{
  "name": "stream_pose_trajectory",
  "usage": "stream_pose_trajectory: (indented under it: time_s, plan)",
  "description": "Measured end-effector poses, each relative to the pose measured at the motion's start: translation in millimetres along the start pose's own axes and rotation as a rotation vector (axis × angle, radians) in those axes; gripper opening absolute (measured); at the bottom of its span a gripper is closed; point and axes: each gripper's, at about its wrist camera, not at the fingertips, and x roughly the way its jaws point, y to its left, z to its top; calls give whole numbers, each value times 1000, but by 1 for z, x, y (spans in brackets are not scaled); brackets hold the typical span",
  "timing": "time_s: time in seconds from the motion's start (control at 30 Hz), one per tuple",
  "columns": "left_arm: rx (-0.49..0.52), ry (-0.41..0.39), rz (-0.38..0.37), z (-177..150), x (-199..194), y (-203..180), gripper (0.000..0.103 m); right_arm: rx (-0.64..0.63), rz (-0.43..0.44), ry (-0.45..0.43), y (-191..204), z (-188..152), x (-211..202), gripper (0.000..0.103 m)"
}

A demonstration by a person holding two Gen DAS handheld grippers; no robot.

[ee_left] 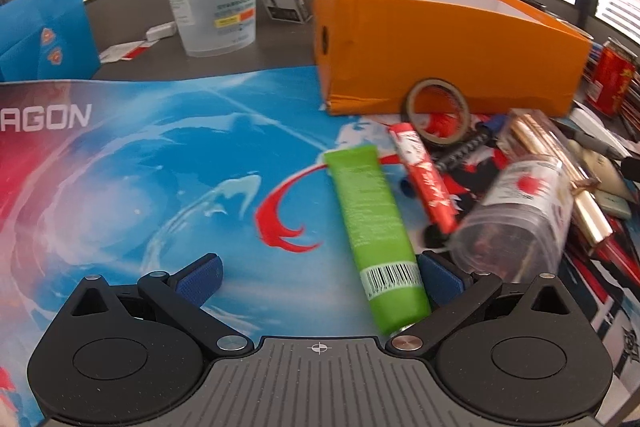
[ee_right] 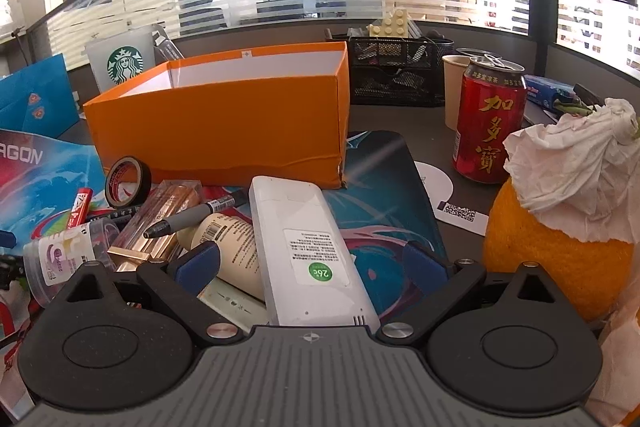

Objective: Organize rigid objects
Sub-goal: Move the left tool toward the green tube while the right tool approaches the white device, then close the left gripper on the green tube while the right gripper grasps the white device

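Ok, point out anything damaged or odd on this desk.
The orange box is split at its lower front corner, the bottom edge crumpled. An orange fruit sits capped with crumpled tissue, which looks odd among rigid items.

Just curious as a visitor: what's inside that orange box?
Only bare white inner walls of the orange box show near its rim; nothing rises above it. Its floor is hidden by the front wall, so contents cannot be ruled out.
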Motion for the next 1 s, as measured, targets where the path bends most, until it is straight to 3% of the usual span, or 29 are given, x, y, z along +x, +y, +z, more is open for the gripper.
stream_pose_trajectory:
  time_s: [0.1,0.63,0.73,0.83,0.93,1.0]
  plan:
    - [6,2,-4,1,1,2,103,16,26,38,-1,0,7,71]
    - [78,-34,-83,2,3,-7,99,137,127,63,-21,6,22,67]
    - [89,-53,-92,3,1,-10,82,134,136,56,-22,8,22,53]
    - [97,-60,-103,5,-1,-13,64,132,124,63,-20,9,21,52]
    - [106,-65,-112,5,-4,-16,34,117,96,60,-15,9,20,52]
    - [106,-62,-121,5,-5,-17,32,100,68,56,-10,9,19,52]
